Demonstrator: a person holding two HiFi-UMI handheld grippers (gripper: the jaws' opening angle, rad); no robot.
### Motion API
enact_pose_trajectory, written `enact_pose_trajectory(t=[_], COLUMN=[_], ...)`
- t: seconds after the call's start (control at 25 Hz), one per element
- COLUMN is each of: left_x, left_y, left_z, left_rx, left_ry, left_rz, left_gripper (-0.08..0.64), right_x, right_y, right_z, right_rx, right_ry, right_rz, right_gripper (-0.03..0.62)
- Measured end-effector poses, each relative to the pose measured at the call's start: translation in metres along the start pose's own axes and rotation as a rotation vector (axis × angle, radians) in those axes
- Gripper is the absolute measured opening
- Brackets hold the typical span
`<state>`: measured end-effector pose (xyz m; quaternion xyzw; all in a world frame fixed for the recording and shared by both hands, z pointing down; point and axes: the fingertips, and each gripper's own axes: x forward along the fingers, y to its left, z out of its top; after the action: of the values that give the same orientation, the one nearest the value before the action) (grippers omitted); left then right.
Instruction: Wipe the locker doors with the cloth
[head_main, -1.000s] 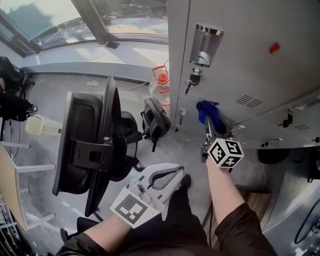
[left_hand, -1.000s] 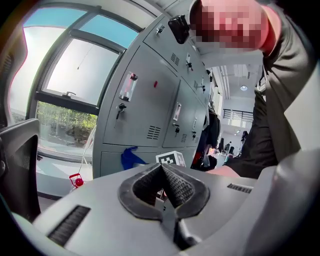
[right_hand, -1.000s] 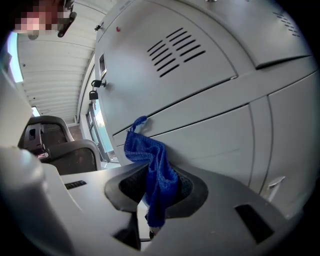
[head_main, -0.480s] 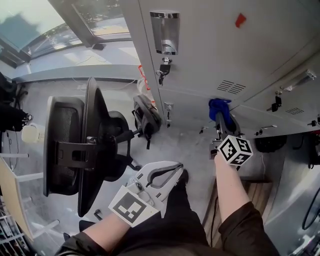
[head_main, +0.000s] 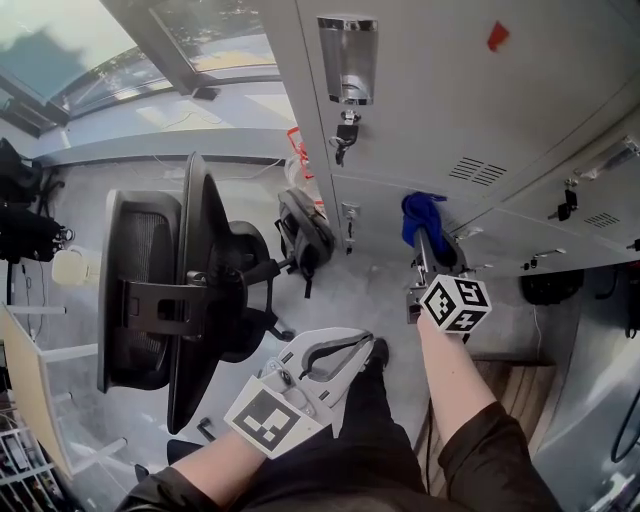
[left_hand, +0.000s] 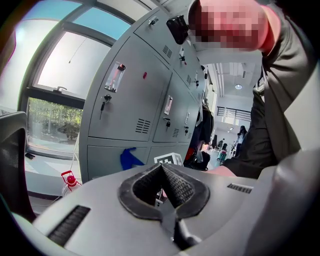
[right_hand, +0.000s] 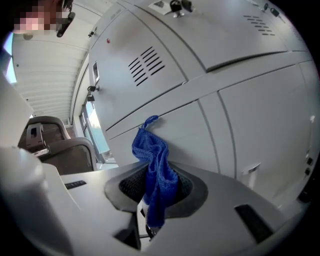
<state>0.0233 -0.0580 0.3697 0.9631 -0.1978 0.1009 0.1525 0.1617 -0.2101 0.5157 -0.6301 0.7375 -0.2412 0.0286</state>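
Note:
A blue cloth (head_main: 419, 213) is clamped in my right gripper (head_main: 424, 240) and pressed against the grey locker doors (head_main: 440, 110), just under the seam below the vented upper door. In the right gripper view the cloth (right_hand: 155, 167) hangs out from between the jaws of the right gripper (right_hand: 157, 184), and its top corner touches the lower door (right_hand: 240, 125). My left gripper (head_main: 366, 345) is held low by the person's lap, away from the lockers, shut with nothing in it. In the left gripper view the left gripper (left_hand: 162, 170) has its jaws meeting, with the cloth (left_hand: 129, 159) beyond them.
A black office chair (head_main: 170, 290) stands to the left, with a dark backpack (head_main: 305, 235) on the floor between it and the lockers. A key bunch (head_main: 345, 135) hangs from the upper door's lock. A red-capped jug (head_main: 300, 150) sits by the window wall.
The right gripper carried the cloth to the right along the lower door, then back leftward toward the key lock. The left gripper has stayed low and shut.

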Motion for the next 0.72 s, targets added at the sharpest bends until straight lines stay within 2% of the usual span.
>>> enact_pose_trajectory(t=[0.24, 0.36, 0.52, 0.72], left_x=[-0.021, -0.031, -0.039, -0.036], left_y=[0.013, 0.020, 0.026, 0.026], left_z=[-0.002, -0.004, -0.008, -0.013], left_rx=[-0.004, -0.007, -0.020, -0.036], left_ry=[0.001, 0.011, 0.011, 0.006], left_rz=[0.037, 0.058, 0.078, 0.079], left_gripper=[0.008, 0.008, 0.008, 0.008], right_x=[0.042, 0.060, 0.081, 0.091], right_y=[0.065, 0.084, 0.090, 0.073], right_z=[-0.050, -0.064, -0.072, -0.066], right_rx=[-0.017, -0.027, -0.036, -0.053], right_ry=[0.073, 0.099, 0.109, 0.103], right_rz=[0.104, 0.133, 0.137, 0.113], right_gripper=[0.078, 0.078, 0.077, 0.078])
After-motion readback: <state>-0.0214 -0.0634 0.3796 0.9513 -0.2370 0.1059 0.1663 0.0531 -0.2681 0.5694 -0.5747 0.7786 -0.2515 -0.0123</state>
